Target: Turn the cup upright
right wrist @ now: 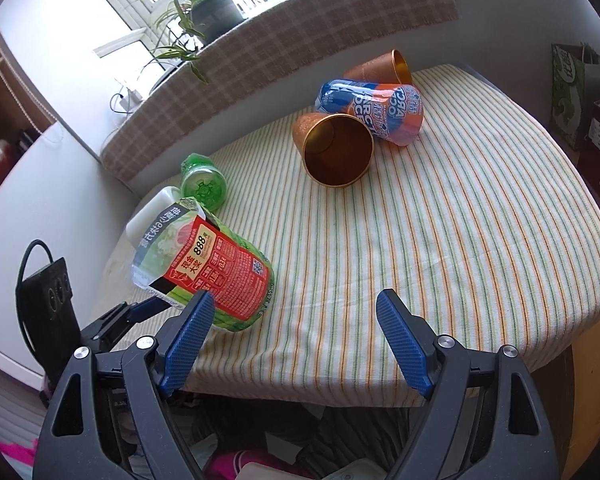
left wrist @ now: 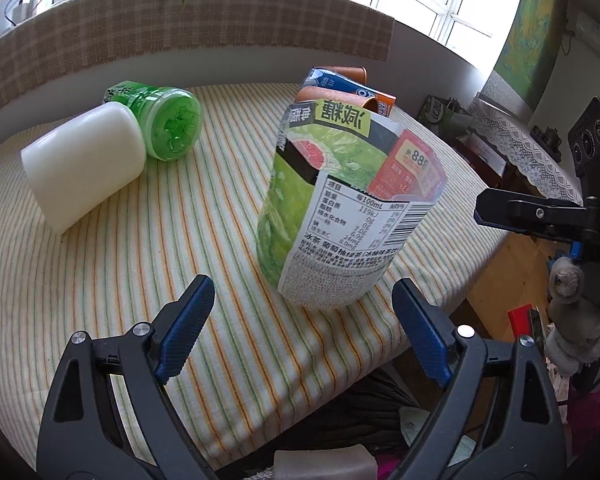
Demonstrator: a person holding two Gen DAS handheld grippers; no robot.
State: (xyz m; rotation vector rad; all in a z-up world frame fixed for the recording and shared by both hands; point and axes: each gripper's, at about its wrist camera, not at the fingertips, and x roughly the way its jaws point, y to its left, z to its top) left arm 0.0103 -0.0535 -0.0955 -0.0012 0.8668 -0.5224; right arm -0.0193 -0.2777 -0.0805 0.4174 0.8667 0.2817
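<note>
A clear plastic cup with a green and red printed label (left wrist: 340, 208) stands on the striped tablecloth (left wrist: 140, 272), open end up, near the table's front edge. It also shows in the right wrist view (right wrist: 212, 268). My left gripper (left wrist: 304, 332) is open and empty, just short of this cup. My right gripper (right wrist: 296, 344) is open and empty, to the right of the cup; its finger (left wrist: 516, 214) shows beside the cup in the left wrist view.
A white cup (left wrist: 84, 168) and a green cup (left wrist: 168, 124) lie on their sides at the back left. A copper cup (right wrist: 336, 148), a blue and orange cup (right wrist: 376, 110) and another copper cup (right wrist: 384, 66) lie at the back. A plaid-covered sill (right wrist: 300, 40) runs behind.
</note>
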